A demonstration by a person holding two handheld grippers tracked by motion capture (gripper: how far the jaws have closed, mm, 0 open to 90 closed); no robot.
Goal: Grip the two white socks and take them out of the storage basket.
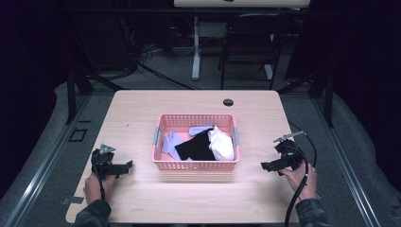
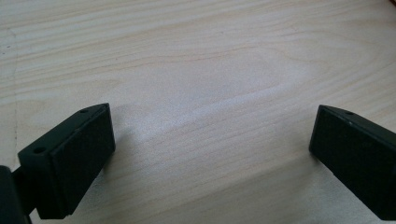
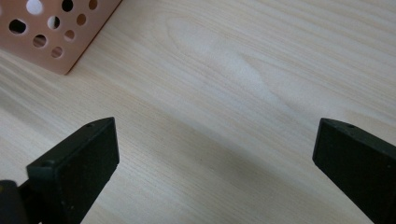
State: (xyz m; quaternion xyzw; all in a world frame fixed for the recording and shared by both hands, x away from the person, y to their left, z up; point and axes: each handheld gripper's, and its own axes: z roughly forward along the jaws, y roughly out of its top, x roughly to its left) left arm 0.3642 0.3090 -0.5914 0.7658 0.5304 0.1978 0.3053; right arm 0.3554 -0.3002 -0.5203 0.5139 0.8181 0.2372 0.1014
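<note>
Two hand-held grippers at the near edge of the wooden table point(image 1: 142, 198): left gripper point(image 1: 124, 167) and right gripper point(image 1: 267, 166), jaws spread wide, both empty. Pink basket point(image 1: 196, 165) centred between them, well apart, holding black point(image 1: 196, 146), white point(image 1: 222, 144) and lavender garments point(image 1: 170, 142).

A basket point(image 1: 196, 165) sits at the centre of the table point(image 1: 142, 113), holding a heap of clothes point(image 1: 201, 143). The left gripper point(image 1: 124, 168) rests to its left, the right gripper point(image 1: 267, 165) to its right.

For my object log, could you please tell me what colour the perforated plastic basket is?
The perforated plastic basket is pink, clearest in the high view.
</note>
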